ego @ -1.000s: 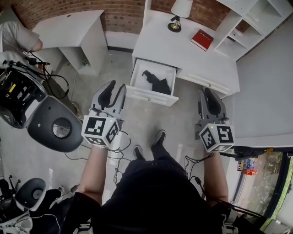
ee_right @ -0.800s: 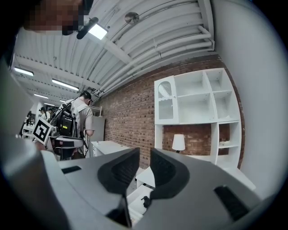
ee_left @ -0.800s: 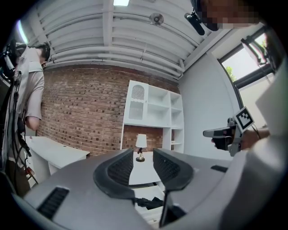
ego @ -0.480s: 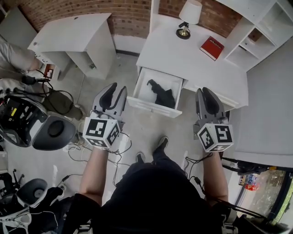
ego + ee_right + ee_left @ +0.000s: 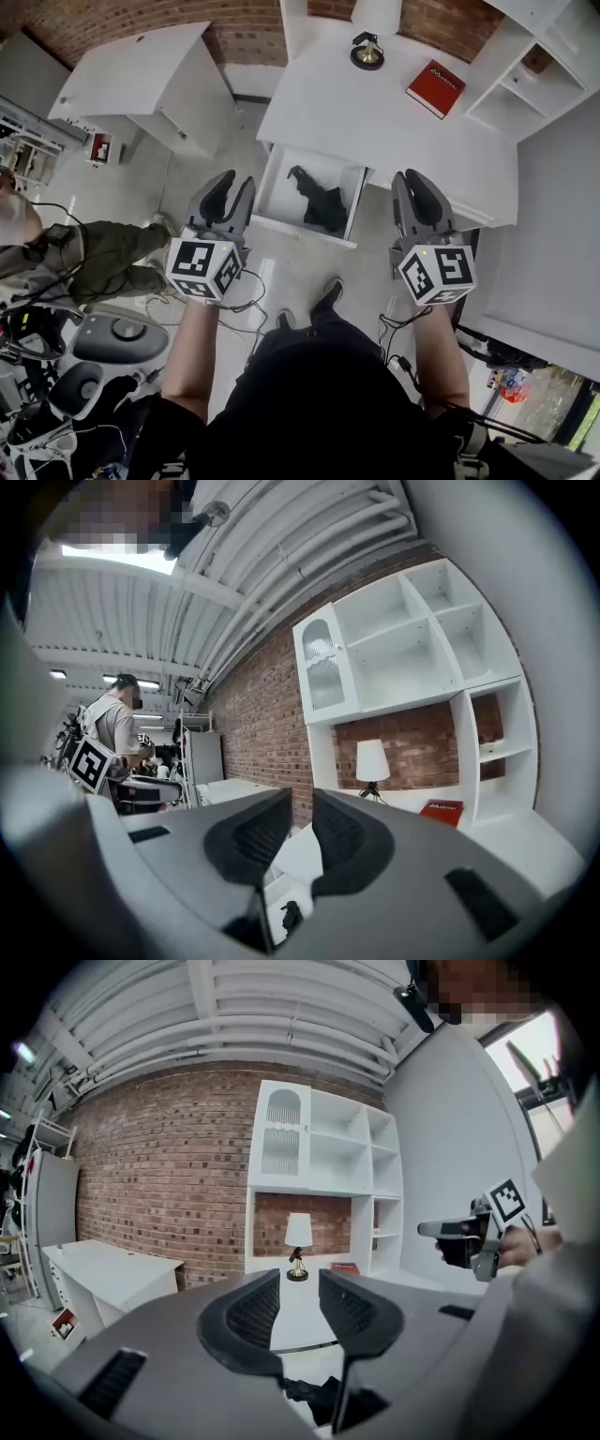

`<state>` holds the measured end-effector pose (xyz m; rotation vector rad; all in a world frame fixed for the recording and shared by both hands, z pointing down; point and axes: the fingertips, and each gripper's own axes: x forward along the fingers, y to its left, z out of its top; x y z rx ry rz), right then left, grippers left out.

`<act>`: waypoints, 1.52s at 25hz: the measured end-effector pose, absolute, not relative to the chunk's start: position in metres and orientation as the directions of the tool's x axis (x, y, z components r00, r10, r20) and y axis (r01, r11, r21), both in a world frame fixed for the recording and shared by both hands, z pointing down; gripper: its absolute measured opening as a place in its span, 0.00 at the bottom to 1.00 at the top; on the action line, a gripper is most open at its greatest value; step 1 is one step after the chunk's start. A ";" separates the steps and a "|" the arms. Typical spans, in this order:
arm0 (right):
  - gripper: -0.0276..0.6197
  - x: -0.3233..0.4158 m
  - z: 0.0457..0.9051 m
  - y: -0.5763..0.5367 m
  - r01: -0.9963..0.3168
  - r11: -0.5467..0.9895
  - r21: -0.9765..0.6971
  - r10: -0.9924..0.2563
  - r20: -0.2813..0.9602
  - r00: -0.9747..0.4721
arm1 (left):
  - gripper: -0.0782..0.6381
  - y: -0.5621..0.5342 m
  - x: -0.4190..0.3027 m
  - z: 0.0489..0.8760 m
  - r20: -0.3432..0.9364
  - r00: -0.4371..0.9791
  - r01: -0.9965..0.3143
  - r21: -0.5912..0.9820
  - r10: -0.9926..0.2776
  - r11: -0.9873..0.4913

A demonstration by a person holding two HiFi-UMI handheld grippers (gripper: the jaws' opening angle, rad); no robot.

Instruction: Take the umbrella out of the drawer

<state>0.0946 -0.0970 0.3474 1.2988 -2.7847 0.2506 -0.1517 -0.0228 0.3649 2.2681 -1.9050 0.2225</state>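
A black folded umbrella (image 5: 319, 199) lies in the open white drawer (image 5: 300, 228) of the white desk (image 5: 375, 122). My left gripper (image 5: 236, 180) hovers just left of the drawer's front corner, open by a narrow gap with nothing between its jaws. My right gripper (image 5: 413, 178) hovers to the right of the drawer over the desk's front edge, its jaws also slightly apart and empty. In the left gripper view the umbrella (image 5: 314, 1396) shows low between the jaws of that gripper (image 5: 300, 1288). The right gripper (image 5: 302, 803) sees the umbrella (image 5: 291, 916) small below.
A lamp (image 5: 367, 52) and a red book (image 5: 436, 89) stand on the desk. A white shelf unit (image 5: 525, 56) rises at the right. A second white desk (image 5: 141, 80) is at the left. A person (image 5: 84, 253), office chairs (image 5: 112, 337) and floor cables crowd the lower left.
I have stepped closer to the desk and both grippers have advanced toward the open drawer. Neither jaw gap has changed. A person has come into view at the left.
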 end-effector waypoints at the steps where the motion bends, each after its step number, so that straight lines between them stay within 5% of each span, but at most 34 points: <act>1: 0.15 0.097 0.349 -0.102 -0.758 0.640 -0.122 -0.749 0.121 -0.652 | 0.28 -0.027 -0.146 0.367 0.229 0.170 -0.985 0.030 -0.958 -0.168; 22: 0.14 0.115 0.351 -0.158 -0.768 0.627 -0.130 -0.757 0.130 -0.640 | 0.28 -0.097 -0.117 0.408 0.349 0.259 -0.961 0.003 -0.901 -0.276; 38: 0.13 0.062 0.385 -0.202 -0.862 0.483 -0.155 -0.827 0.244 -0.507 | 0.35 -0.155 -0.131 0.494 0.503 0.605 -0.748 0.093 -0.617 -0.658</act>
